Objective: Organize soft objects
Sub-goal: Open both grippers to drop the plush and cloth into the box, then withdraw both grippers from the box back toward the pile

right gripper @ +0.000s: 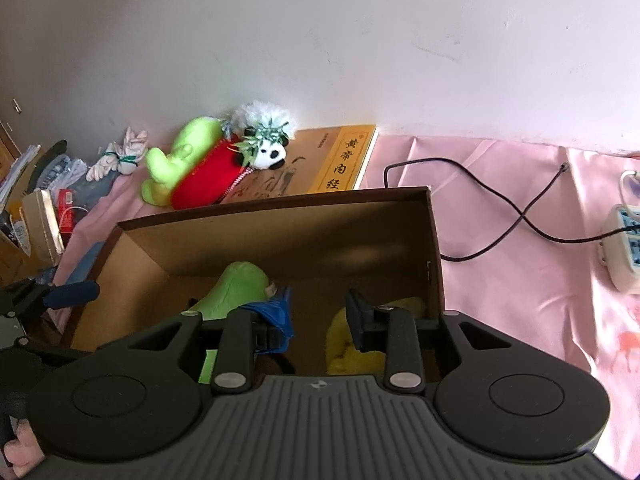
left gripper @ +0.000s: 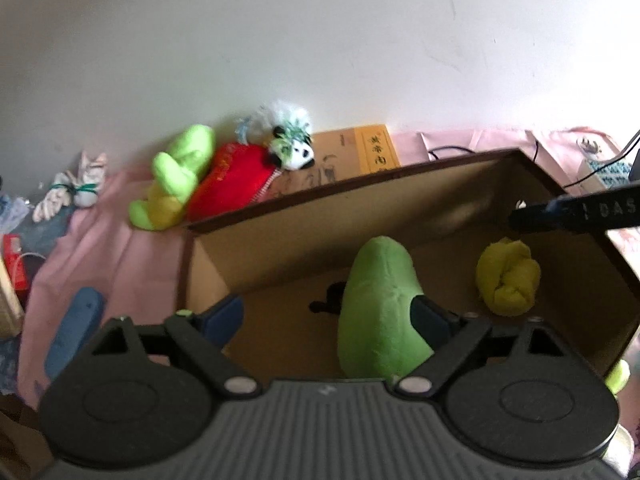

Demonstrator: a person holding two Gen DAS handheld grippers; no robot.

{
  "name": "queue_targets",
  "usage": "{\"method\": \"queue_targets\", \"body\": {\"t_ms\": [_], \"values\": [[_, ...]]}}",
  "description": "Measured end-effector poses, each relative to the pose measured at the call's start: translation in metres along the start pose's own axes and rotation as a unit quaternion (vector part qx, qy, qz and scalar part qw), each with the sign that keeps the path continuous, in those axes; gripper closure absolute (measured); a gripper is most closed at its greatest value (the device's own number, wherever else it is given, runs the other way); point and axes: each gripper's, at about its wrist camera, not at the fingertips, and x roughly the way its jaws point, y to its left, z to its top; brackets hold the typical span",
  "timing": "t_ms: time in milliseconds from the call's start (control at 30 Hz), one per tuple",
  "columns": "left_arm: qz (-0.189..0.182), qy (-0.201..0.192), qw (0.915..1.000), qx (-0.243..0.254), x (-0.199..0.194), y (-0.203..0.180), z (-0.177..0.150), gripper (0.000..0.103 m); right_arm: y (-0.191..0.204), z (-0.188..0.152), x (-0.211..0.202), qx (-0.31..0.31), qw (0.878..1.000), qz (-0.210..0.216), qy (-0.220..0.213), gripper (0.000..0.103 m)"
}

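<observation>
I see a cardboard box (left gripper: 280, 248) that is tan inside with a dark brown rim. In it lie a lime-green plush (left gripper: 380, 312) and a mustard-yellow knotted cloth (left gripper: 506, 278). My left tool (left gripper: 332, 316) is black with blue finger pads (left gripper: 224, 314); my right tool (right gripper: 320, 320) is black too, one pad blue. Behind the box, a pale pink cloth (right gripper: 520, 280) covers the surface. On it I see a bright green and yellow plush (left gripper: 176, 176), a red pouch (left gripper: 232, 180), a black-and-white panda (left gripper: 296, 152) under white fluff, and an orange-yellow book (right gripper: 340, 160) printed with black characters. A black cable (right gripper: 500, 208) crosses the pink.

Home bedroom: pink bedsheet (right gripper: 500, 280), plush toys (right gripper: 224, 160), book (right gripper: 340, 160) by wall.
</observation>
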Motion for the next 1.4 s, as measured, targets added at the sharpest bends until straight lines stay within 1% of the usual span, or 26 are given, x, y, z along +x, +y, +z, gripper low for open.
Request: {"method": "queue_targets", "body": {"t_ms": [200,400,600,733,867,1067,1200,1400], "values": [[0.018,-0.012,0.9997,-0.011,-0.041,0.003,-0.001,0.012,0.025,-0.01,-0.039,-0.025,0.999,-0.008,-0.027,0.09],[0.028,-0.023,0.9991,-0.024,-0.084,0.001,-0.012,0.011,0.047,-0.027,-0.076,-0.021,0.998,-0.017,-0.052,0.09],[0.033,-0.041,0.998,-0.035,-0.126,-0.004,-0.027,0.008,0.065,-0.048,-0.109,-0.029,0.998,-0.027,-0.045,0.089],[0.038,-0.051,0.9974,-0.033,-0.154,-0.013,-0.039,0.006,0.078,-0.066,-0.135,-0.034,0.998,-0.034,-0.045,0.089],[0.043,-0.062,0.9967,-0.03,-0.178,-0.02,-0.052,0.005,0.087,-0.081,-0.153,-0.034,0.998,-0.026,-0.044,0.088],[0.046,-0.069,0.9958,-0.04,-0.201,-0.024,-0.074,0.004,0.103,-0.106,-0.168,-0.061,0.997,-0.019,-0.044,0.088],[0.049,-0.071,0.9951,-0.048,-0.211,-0.023,-0.089,0.004,0.109,-0.119,-0.174,-0.065,0.997,-0.008,-0.045,0.088],[0.059,-0.065,0.9945,-0.058,-0.214,-0.024,-0.108,0.004,0.12,-0.139,-0.174,-0.079,0.996,0.008,-0.027,0.087]]}}
